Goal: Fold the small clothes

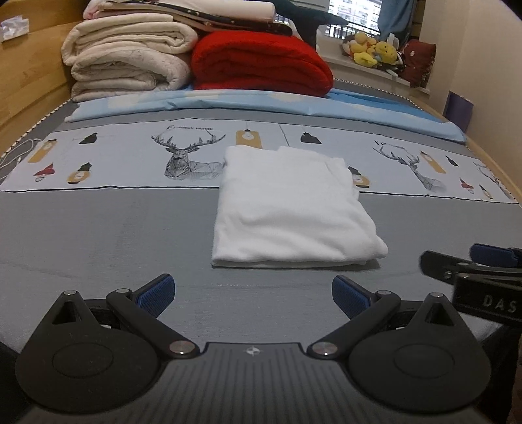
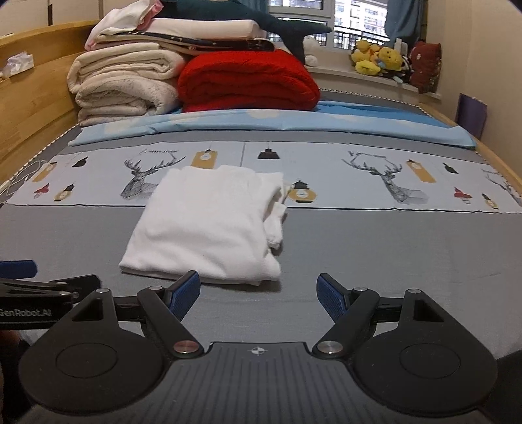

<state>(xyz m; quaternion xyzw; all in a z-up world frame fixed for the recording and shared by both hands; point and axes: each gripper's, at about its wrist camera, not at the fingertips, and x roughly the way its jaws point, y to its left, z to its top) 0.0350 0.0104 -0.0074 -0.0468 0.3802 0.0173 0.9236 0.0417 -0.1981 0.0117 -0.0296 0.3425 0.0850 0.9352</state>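
While both sets of tongs hang low over the grey bed [image 1: 98, 228], their blue pads stand wide apart with nothing between them. The folded white garment [image 1: 290, 208] lies flat just ahead of the left tongs [image 1: 253, 293], touching neither; from the right tongs [image 2: 257, 293] it sits ahead and to the left. Beyond it, a red blanket [image 1: 261, 62] and cream blankets [image 1: 130, 55] are stacked.

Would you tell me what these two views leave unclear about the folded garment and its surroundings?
- White garment: its type, hidden by its own folds, both views.
- Dark plush toy: head cut off by the top edge.
- Yellow toys: too small to count, on the windowsill.
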